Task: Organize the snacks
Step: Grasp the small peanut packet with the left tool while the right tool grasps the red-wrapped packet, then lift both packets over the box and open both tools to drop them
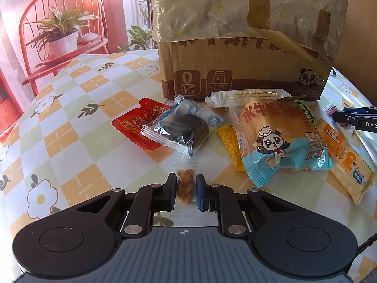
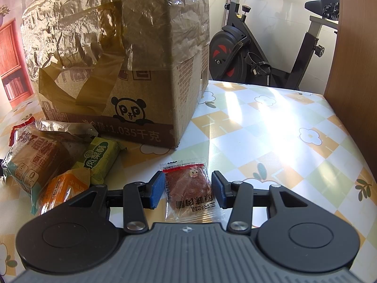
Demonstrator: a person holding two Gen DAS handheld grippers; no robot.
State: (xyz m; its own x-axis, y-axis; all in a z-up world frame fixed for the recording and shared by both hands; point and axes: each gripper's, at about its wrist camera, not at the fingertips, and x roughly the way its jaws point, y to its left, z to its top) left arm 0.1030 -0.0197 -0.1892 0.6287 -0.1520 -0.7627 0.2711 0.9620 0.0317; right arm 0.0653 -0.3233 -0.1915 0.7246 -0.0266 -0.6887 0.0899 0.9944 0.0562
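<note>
Right tool (image 2: 188, 189) straddles meat packet (image 2: 188, 189) beside open tablecloth (image 2: 271, 127).

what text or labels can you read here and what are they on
"P P" on the panda logo and "1.035千克" on the cardboard box.
"0" over "0反式脂肪酸" and "添加水牛" in the box's icons.
"水牛" and "P P" on the blue bread packet.
"凤梨酥" on the green packet.
"DAS", cut off, on the right gripper.
Red sachet and orange packet: too blurred.
</note>
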